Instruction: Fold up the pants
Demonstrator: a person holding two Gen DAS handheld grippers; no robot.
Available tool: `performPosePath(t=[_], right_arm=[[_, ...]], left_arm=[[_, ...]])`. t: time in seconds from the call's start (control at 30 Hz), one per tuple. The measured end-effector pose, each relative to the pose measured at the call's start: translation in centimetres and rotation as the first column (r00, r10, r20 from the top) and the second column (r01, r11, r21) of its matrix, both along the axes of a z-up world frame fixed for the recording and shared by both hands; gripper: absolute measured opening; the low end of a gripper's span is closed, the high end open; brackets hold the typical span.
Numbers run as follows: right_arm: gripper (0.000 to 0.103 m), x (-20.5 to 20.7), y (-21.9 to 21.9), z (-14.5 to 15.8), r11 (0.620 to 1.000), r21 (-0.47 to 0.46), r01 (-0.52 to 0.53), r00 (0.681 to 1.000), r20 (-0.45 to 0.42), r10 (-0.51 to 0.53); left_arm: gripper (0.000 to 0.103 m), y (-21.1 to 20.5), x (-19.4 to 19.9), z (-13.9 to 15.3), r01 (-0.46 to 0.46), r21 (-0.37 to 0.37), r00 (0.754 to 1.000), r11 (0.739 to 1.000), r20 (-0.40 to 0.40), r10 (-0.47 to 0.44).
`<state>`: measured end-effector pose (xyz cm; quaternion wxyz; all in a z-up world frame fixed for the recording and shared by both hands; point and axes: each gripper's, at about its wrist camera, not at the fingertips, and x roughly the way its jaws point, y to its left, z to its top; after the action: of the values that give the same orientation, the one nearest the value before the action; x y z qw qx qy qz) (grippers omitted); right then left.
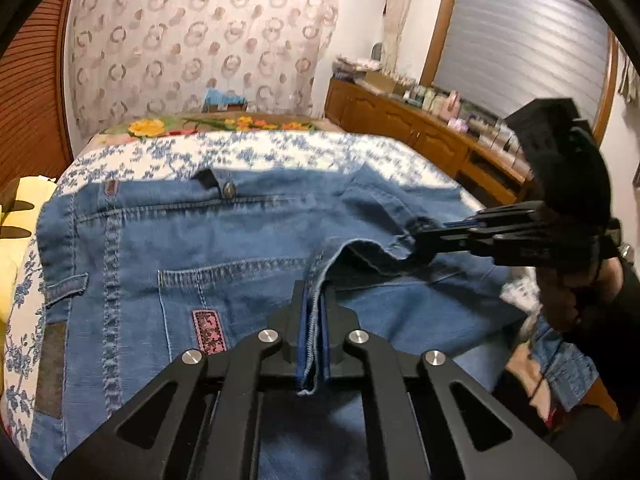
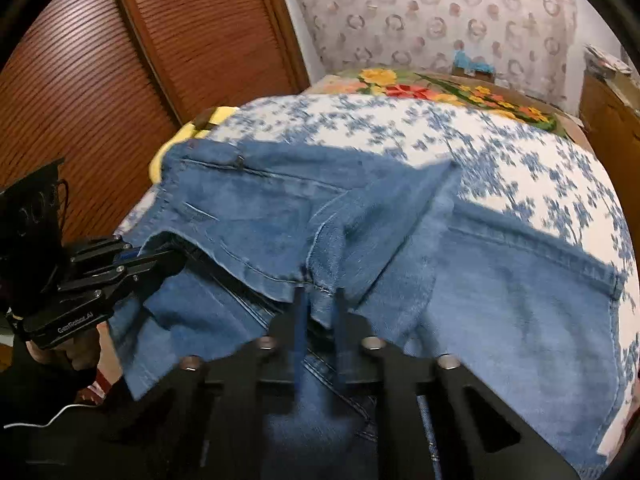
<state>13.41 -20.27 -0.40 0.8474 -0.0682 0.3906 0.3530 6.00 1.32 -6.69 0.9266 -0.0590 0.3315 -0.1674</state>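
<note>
Pants (image 1: 192, 248) spread on bed (image 1: 280, 152), both grippers clamped on denim.
Blue jeans lie over the floral sheet, waistband toward the bed's far edge, legs trailing off the near edge. Left gripper (image 1: 313, 312) fingers closed on a stitched hem edge at the near side. Right gripper (image 2: 320, 300) fingers closed on a denim fold near the crotch seam. Yellow cloth (image 1: 20, 216) at the bed's left edge. Frames slightly blurred.

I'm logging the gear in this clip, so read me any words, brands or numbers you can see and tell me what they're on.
"GenRobot.AI": white print on the side of the left claw, in the right wrist view.
Pink patch on the jeans: pattern too blurred to read.
Boxes on the sideboard: too small to read.
</note>
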Motion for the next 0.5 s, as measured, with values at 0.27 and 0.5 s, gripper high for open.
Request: performPosePath(t=[0.27, 0.5], right_arm=[[0.006, -1.9, 1.7, 7.1, 0.994, 0.074, -0.084, 0.982, 0.178, 0.070], [0.005, -3.2, 7.1, 10.8, 0.977, 0.061, -0.204, 0.943, 0.281, 0.179]], left_arm=[[0.006, 2.6, -3.5, 4.5, -0.036, -0.035, 0.992, 0.999, 0.121, 0.040], [0.006, 7.1, -6.2, 6.1, -0.125, -0.070, 0.978, 0.990, 0.158, 0.134]])
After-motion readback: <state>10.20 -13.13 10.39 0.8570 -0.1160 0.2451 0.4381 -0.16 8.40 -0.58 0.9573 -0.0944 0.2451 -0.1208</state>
